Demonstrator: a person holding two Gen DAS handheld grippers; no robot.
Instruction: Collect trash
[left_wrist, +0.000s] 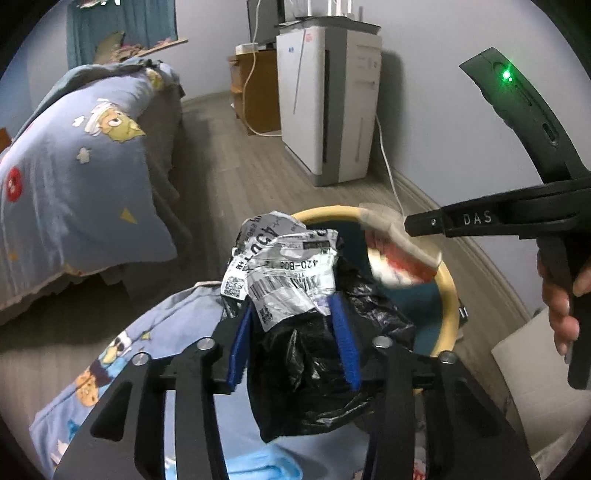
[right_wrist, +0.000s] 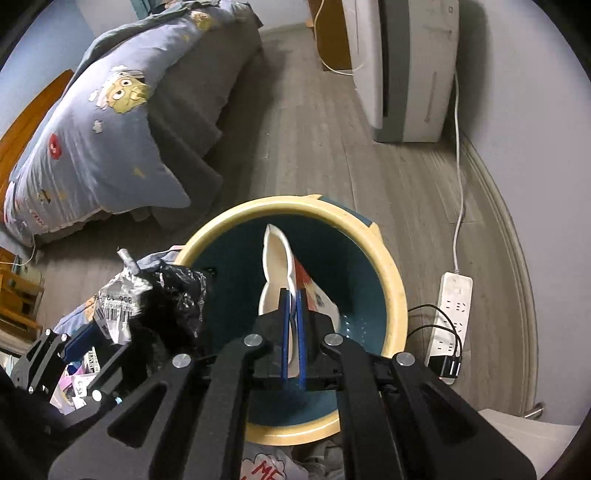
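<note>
In the left wrist view my left gripper (left_wrist: 291, 314) has its blue pads on both sides of a crumpled black plastic bag (left_wrist: 310, 354) with a white shipping label (left_wrist: 280, 266); it hangs just left of the bin. The bin (right_wrist: 391, 266) is round, teal inside, with a cream rim (left_wrist: 448, 295). My right gripper (right_wrist: 291, 295) is shut on a flattened white paper packet with red print (right_wrist: 275, 258), held over the bin's mouth. From the left wrist view the right gripper (left_wrist: 406, 225) reaches in from the right with that packet (left_wrist: 402, 258) blurred. The bag (right_wrist: 173, 291) also shows at the right wrist view's lower left.
A bed with a blue cartoon quilt (right_wrist: 103, 122) stands at the left. A white air purifier (left_wrist: 328, 103) stands by the wall with a wooden cabinet (left_wrist: 255, 88) beside it. A power strip (right_wrist: 452, 306) and cable lie right of the bin. A hand (left_wrist: 561, 302) grips the right tool.
</note>
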